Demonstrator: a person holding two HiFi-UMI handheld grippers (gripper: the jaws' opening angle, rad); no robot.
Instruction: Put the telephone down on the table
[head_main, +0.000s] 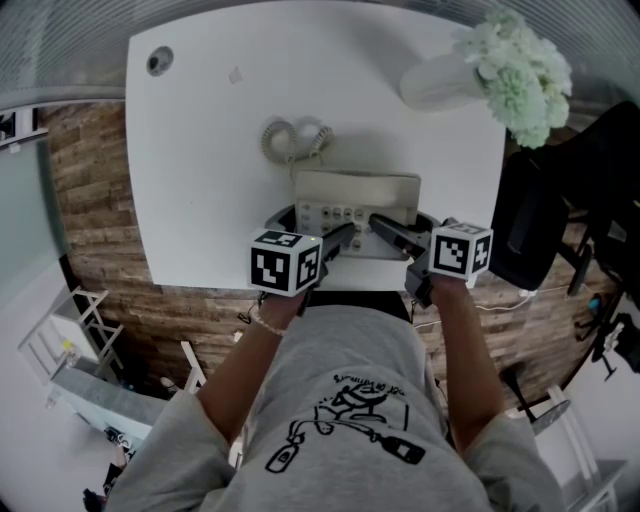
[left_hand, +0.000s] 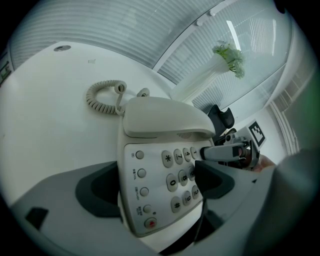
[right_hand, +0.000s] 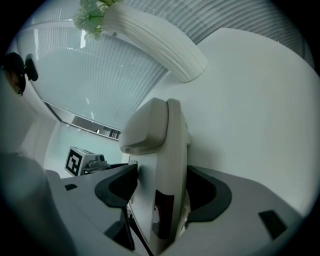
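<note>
While left hand-held gripper (left_hand: 156, 184) clamps telephone (left_hand: 160, 120), right hand-held gripper (right_hand: 162, 192) wide, keys (left_hand: 172, 182) 0, #

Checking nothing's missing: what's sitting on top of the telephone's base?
The handset rests across the base's far end, above the keypad. The cradle beneath it is covered, so I can't see it.

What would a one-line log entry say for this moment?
telephone: on table | left gripper: shut on telephone | right gripper: jaws open, telephone between
</note>
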